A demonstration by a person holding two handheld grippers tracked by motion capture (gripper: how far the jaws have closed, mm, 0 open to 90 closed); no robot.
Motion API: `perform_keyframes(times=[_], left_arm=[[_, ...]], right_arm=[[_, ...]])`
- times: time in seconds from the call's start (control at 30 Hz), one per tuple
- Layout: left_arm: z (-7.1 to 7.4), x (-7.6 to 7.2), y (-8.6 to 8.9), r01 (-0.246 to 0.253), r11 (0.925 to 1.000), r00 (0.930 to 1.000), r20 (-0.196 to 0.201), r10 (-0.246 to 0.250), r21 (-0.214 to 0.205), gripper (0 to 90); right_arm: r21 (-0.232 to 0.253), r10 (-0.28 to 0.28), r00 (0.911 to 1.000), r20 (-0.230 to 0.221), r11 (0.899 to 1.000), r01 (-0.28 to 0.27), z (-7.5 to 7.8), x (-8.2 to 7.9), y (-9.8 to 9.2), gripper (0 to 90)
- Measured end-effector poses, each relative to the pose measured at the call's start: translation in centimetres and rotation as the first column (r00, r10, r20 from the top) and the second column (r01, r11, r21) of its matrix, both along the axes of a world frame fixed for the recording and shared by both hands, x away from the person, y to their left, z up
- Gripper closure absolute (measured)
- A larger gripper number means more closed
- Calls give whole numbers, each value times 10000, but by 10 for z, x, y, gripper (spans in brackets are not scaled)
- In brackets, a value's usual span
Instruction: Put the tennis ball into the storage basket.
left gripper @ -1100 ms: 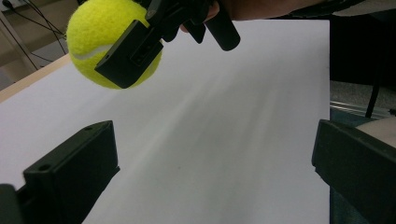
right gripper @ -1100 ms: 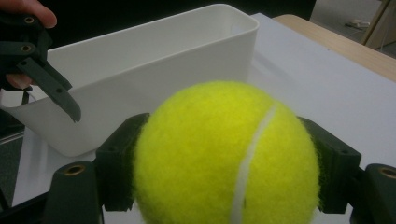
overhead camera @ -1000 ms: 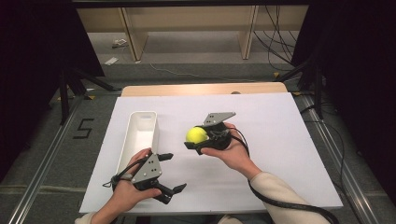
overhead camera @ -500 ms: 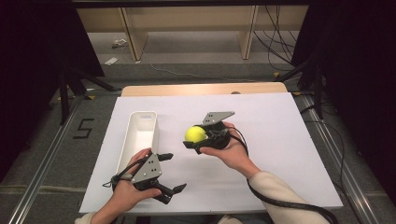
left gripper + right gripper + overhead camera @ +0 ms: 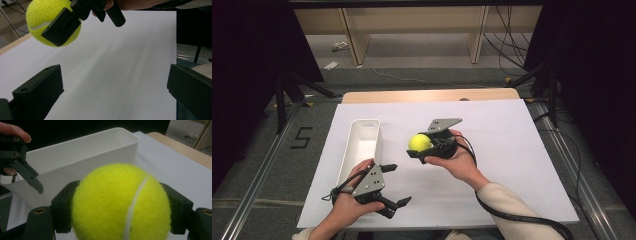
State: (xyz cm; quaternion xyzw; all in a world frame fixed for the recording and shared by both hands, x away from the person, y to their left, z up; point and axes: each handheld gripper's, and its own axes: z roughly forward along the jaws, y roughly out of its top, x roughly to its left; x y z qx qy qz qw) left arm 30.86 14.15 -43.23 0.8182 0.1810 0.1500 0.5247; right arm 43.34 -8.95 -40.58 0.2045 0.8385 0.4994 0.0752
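- The worktop point(image 5: 512, 150), covered by a white sheet, is carrying everything; its wooden edge is showing at the far side.
- The white bin point(image 5: 362, 145), long and open-topped, is lying on the left half of the sheet with nothing visible inside it.
- The person's right hand is holding the right tongs point(image 5: 424, 147) above the middle of the sheet, just right of the bin; their jaws are closing on the tennis ball point(image 5: 420, 142) from both sides and lifting it clear of the surface.
- The left tongs point(image 5: 396, 185) are waiting near the front edge beside the bin's near end, jaws spread wide with nothing between them.
- Risk, as I judge it: the ball is round and fuzzy, and the jaws are pinching it only at two small patches, so a tilt or a slackened squeeze while travelling toward the bin could let it roll off across the sheet.
- A second risk: releasing over the bin's rim rather than its hollow could be bouncing the ball out, since the bin is narrow.
- The right gripper view is showing the ball's white seam and both jaws pressing its flanks, with the bin wall right behind.
- The left gripper view is showing, from below, daylight between ball and sheet, which the high view is leaving unclear.
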Motion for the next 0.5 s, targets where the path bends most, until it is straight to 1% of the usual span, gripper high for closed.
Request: perform_keyframes(times=[0.5], left_arm=[[0,1,0,-21,10000,9999,119,21,34,0]], right_arm=[[13,60,10000,24,10000,-60,1,2,4,263]])
